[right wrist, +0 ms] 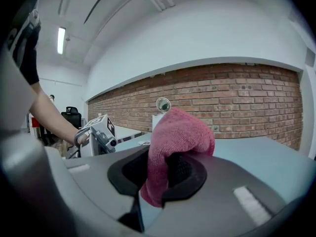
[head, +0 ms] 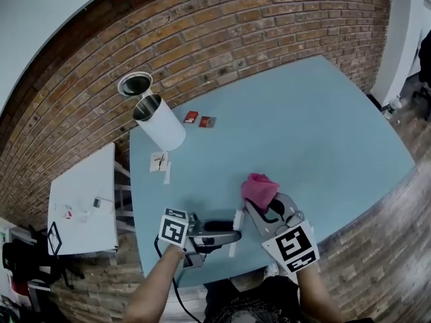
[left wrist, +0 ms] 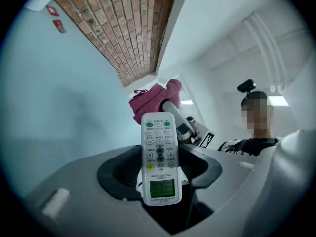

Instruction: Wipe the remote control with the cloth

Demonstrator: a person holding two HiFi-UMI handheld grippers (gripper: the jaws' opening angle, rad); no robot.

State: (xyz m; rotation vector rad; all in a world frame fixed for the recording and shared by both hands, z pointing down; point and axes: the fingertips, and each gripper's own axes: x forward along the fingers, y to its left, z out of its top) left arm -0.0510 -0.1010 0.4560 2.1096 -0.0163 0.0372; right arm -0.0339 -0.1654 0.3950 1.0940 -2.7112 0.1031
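Your left gripper was clamped on the remote, raised over the table's near edge. Your right gripper pinched the pink cloth just beside it, so I judged the wipe set up but not begun; next you needed to bring the cloth onto the remote's face and rub along it. Beyond lay the blue table with a white can, and a brick wall behind.
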